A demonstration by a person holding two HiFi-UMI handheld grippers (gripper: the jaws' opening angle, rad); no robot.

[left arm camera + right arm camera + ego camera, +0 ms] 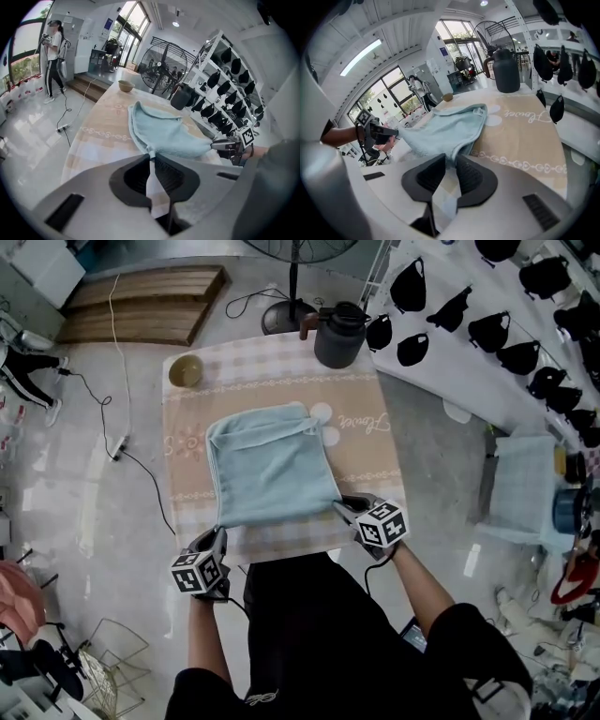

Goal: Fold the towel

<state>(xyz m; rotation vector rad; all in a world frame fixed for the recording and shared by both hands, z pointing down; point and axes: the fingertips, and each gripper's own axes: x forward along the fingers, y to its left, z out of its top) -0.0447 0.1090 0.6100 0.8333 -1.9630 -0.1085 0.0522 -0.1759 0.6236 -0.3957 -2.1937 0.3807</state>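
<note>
Clenching the left claw (218, 536) and right claw (344, 508) on the near corners of the light blue terry towel (272, 465) lying mid-table on the beige checked table (370, 442). Best holding both corners level and taut, carrying evenly toward the table's far edge, matching hems before releasing.

Dark jug (339, 334), sm bowl (186, 370), fan (287, 315)

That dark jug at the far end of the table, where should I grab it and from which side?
Grip its handle, which sticks out on the jug's left in the head view, so come from the bowl's side; the round body looks too wide for jaws.
</note>
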